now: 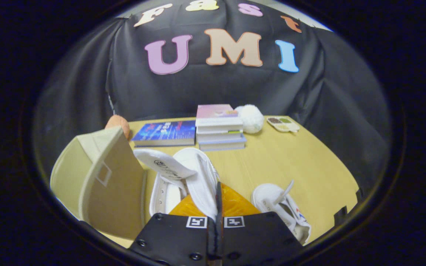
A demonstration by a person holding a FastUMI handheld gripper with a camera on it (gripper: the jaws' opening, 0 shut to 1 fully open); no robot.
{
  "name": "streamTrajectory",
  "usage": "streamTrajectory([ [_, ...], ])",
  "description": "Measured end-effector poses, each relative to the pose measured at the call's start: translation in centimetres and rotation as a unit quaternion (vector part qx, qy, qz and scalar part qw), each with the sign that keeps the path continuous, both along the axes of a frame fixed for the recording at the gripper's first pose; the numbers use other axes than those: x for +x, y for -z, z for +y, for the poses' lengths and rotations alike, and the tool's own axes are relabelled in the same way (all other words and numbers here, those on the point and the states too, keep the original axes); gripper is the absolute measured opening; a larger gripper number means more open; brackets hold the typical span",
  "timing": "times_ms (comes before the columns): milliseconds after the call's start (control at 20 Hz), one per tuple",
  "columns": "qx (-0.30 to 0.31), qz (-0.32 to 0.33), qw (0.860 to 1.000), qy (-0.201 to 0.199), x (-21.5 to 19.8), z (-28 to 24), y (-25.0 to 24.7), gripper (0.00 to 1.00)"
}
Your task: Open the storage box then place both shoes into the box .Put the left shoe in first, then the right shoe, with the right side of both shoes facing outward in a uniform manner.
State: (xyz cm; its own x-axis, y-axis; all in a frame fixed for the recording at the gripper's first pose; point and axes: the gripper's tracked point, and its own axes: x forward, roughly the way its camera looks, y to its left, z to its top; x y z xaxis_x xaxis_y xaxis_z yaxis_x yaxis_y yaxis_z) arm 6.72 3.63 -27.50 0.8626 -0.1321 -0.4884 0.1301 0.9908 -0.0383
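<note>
I'm seeing the open box (102, 181) crowding my left side and books (218, 129) blocking ahead. Bare table (294, 162) is lying open to my right, beyond the loose shoe (283, 208).

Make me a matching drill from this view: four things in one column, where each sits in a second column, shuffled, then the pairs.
Things
1. claw
2. second white shoe
3. storage box
4. white fluffy ball

Places
A. at the far edge of the table, beside the stack of books
B. lying on the table to the right of the fingers
C. standing open to the left of the held shoe
D. pinched shut on the side wall of a white shoe

Pairs: 1-D, 2-B, 3-C, 4-A
</note>
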Motion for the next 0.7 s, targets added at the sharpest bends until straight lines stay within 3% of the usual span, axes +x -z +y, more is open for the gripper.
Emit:
streamTrajectory([
  [150,-0.066,-0.028,0.997,-0.005,0.8,2.6,-6.5,0.03],
  [300,-0.083,-0.048,0.995,-0.013,1.7,7.2,-10.9,0.03],
  [450,-0.057,-0.061,0.996,-0.026,2.2,13.1,-13.2,0.03],
  [700,0.029,-0.019,0.998,-0.053,1.7,22.4,-9.6,0.03],
])
